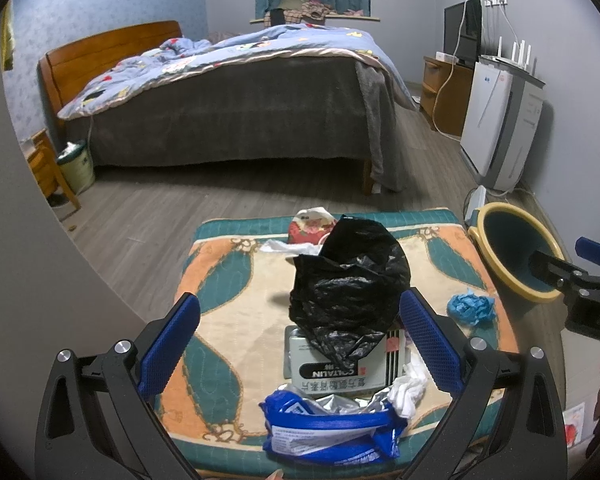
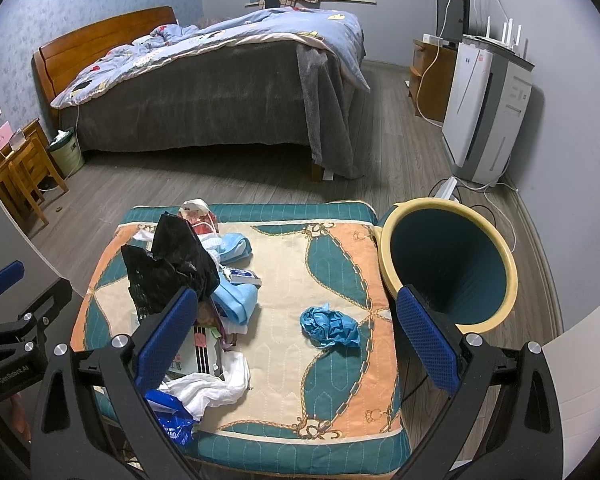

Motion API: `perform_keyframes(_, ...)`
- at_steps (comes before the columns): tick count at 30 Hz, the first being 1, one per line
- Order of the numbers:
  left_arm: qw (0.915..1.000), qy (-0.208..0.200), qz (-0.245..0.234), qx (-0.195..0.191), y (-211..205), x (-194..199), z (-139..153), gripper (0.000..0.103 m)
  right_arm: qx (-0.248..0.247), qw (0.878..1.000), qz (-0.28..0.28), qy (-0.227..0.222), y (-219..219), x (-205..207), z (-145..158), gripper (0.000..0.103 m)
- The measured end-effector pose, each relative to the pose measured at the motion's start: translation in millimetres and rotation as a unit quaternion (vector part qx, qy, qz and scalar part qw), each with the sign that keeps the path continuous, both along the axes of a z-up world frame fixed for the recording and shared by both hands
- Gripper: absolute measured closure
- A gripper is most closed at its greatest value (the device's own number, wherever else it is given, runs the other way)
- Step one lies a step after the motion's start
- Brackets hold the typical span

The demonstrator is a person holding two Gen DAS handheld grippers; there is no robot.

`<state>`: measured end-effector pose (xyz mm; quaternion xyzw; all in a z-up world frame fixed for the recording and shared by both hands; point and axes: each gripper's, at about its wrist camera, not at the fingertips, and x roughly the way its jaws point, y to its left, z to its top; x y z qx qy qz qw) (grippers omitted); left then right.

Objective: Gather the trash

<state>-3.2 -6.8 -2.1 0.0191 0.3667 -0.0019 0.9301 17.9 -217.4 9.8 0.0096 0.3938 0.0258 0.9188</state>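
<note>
Nearest the left hand-held gripper [image 1: 300,344], whose blue pads stand wide apart holding nothing, lies a torn blue and white wrapper [image 1: 332,432] with crumpled silver foil inside, at the front edge of the quilted mat [image 2: 340,364]. Just beside it sits a wad of white tissue [image 1: 410,390]. Behind these, a white medicine box [image 1: 340,368] lies flat, and a crinkled black plastic bag [image 1: 348,276] stands on top of it. The right hand-held gripper [image 2: 296,340] is also wide open and empty, hovering over the mat. Between its pads lies a crumpled blue wad [image 2: 330,326], alone and apart from the pile. To the right, touching the mat's edge, a yellow-rimmed teal bin [image 2: 450,264] tilts towards the camera. Further back stands the bed [image 2: 204,92].
</note>
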Motion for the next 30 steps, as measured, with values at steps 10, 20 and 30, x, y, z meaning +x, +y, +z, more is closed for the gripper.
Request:
perform_keyframes(10,0.9999,-0.009,0.001,-0.012,4.5,2.4,-0.2,0.004,0.011,1.000,0.001,-0.009,-1.0,0.0,2.2,0.005)
perform_keyframes(20,0.9991,0.012,-0.018,-0.037,6.9,7.9,-6.5,0.004,0.034,0.999,-0.011,-0.014,-8.5,1.3,4.5,0.005)
perform_keyframes(30,0.9999,0.005,-0.009,0.013,4.7,8.8,-6.5,0.004,-0.001,1.000,0.008,-0.006,-0.4,-0.8,7.2,0.005)
